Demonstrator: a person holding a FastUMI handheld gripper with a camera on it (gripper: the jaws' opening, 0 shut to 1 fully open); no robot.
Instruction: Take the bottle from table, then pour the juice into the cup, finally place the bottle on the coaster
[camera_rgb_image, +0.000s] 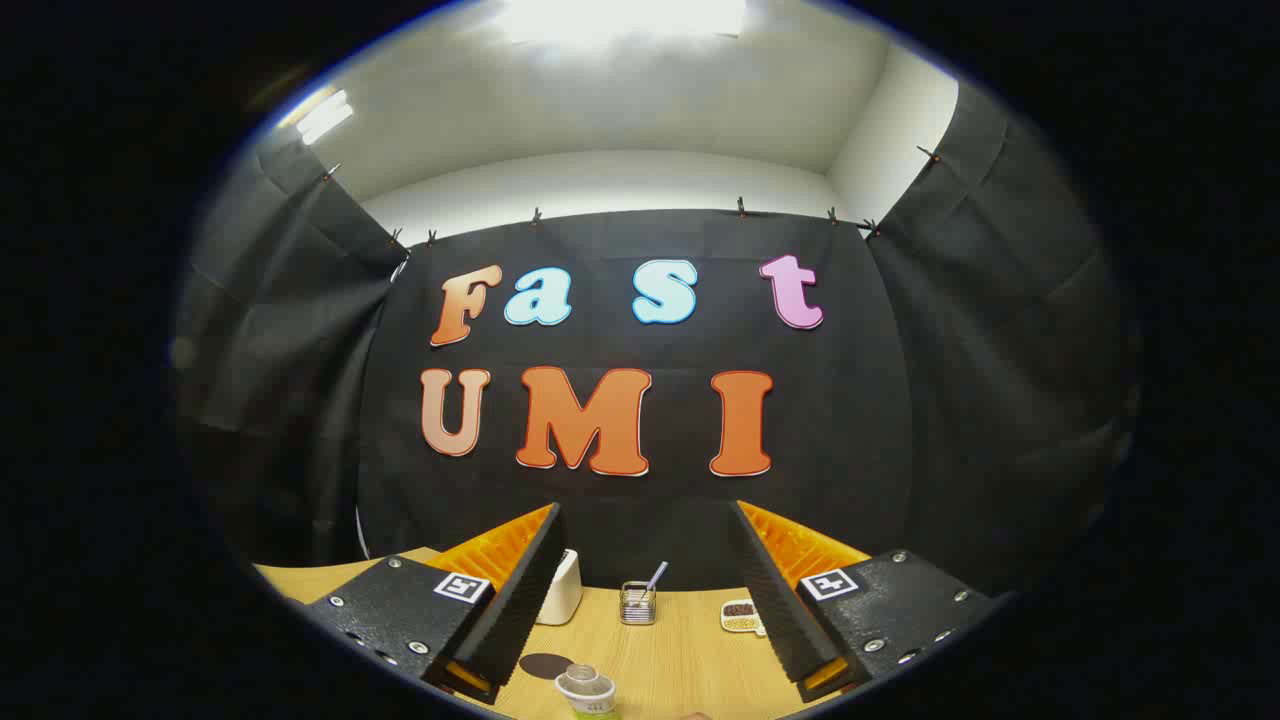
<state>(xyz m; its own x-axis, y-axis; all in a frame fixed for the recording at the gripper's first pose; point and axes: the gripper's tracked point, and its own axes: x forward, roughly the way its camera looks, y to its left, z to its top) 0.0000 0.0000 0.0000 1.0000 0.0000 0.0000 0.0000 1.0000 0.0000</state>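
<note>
My gripper (645, 560) is open, held above the wooden table (690, 650), with nothing between its fingers. Below and between the fingers, close to me, stands the bottle (586, 692); I see its pale cap and a bit of green label from above. Just left of the bottle, beside the left finger (515, 600), lies a dark round coaster (546, 666) flat on the table. A white cup (561, 590) stands farther back, partly hidden behind the left finger.
A small wire holder (638, 603) with a straw-like stick stands at the back middle of the table. A little dish (741, 615) with dark and pale bits lies next to the right finger. Black cloth walls close the booth behind and at both sides.
</note>
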